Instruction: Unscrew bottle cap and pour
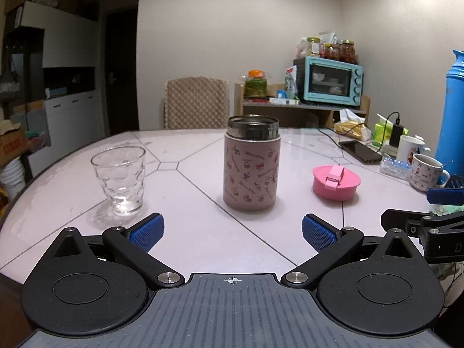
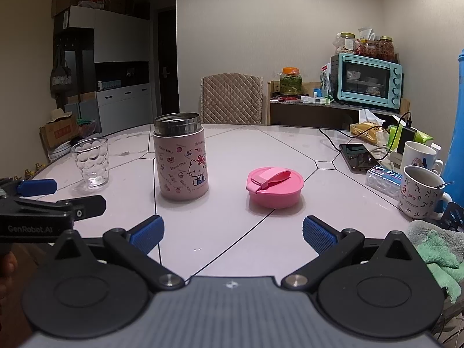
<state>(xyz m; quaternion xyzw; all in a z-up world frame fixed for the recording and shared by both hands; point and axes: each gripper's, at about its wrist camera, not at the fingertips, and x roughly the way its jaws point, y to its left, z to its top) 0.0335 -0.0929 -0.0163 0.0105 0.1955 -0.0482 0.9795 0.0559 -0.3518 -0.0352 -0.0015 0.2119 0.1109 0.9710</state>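
A pink Hello Kitty bottle (image 1: 251, 171) stands upright on the table with its steel mouth uncapped; it also shows in the right wrist view (image 2: 181, 162). Its pink cap (image 1: 336, 182) lies on the table to the right of it, also in the right wrist view (image 2: 274, 187). A clear glass (image 1: 120, 179) stands left of the bottle, with a little water at the bottom; it shows in the right wrist view too (image 2: 91, 163). My left gripper (image 1: 232, 233) is open and empty, short of the bottle. My right gripper (image 2: 232, 233) is open and empty, short of the cap.
Two mugs (image 2: 420, 191), a phone (image 2: 358, 156) with cable, a tissue pack and snacks crowd the table's right side. A blue flask (image 1: 452, 116) stands at far right. A green cloth (image 2: 435, 258) lies near my right gripper. A chair (image 1: 195, 103) stands behind the table.
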